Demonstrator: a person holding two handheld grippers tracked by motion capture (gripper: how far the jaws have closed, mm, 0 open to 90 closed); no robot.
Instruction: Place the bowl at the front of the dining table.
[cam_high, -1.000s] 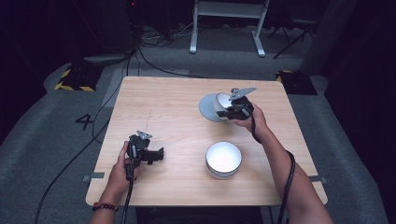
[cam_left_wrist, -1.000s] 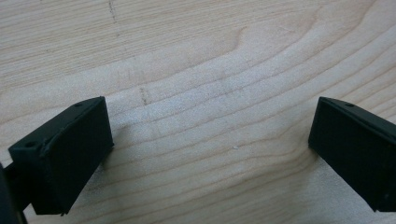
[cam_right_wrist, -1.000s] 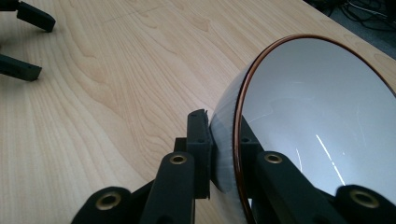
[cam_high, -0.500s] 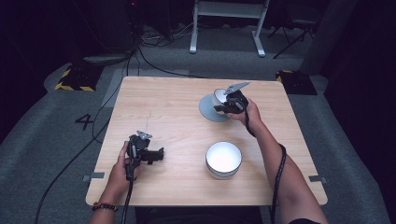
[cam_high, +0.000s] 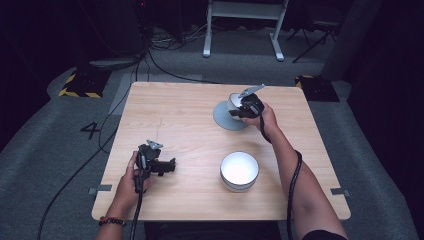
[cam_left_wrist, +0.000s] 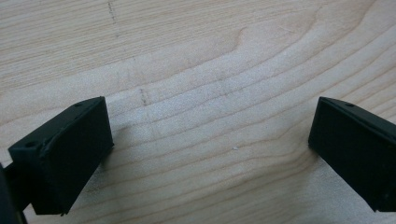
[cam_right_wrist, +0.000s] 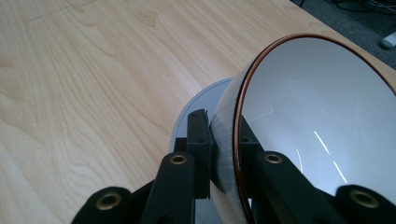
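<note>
My right gripper (cam_high: 243, 108) (cam_right_wrist: 224, 154) is shut on the rim of a small grey bowl (cam_high: 233, 102) (cam_right_wrist: 317, 107) with a brown edge. One jaw is outside its wall, the other inside. The bowl is tipped on its side over a flat grey plate (cam_high: 226, 121) (cam_right_wrist: 205, 100) at the table's far right; whether it touches the plate I cannot tell. My left gripper (cam_high: 173, 166) (cam_left_wrist: 210, 149) rests open near the front left, with only bare wood between its jaws.
A white bowl (cam_high: 239, 171) stands upright near the front edge, right of centre. The wooden table (cam_high: 180, 110) has bare wood between the two hands. Cables trail across the dark floor beyond and to the left.
My right gripper has carried the bowl a little left and farther back over the grey plate. The left hand has stayed put.
</note>
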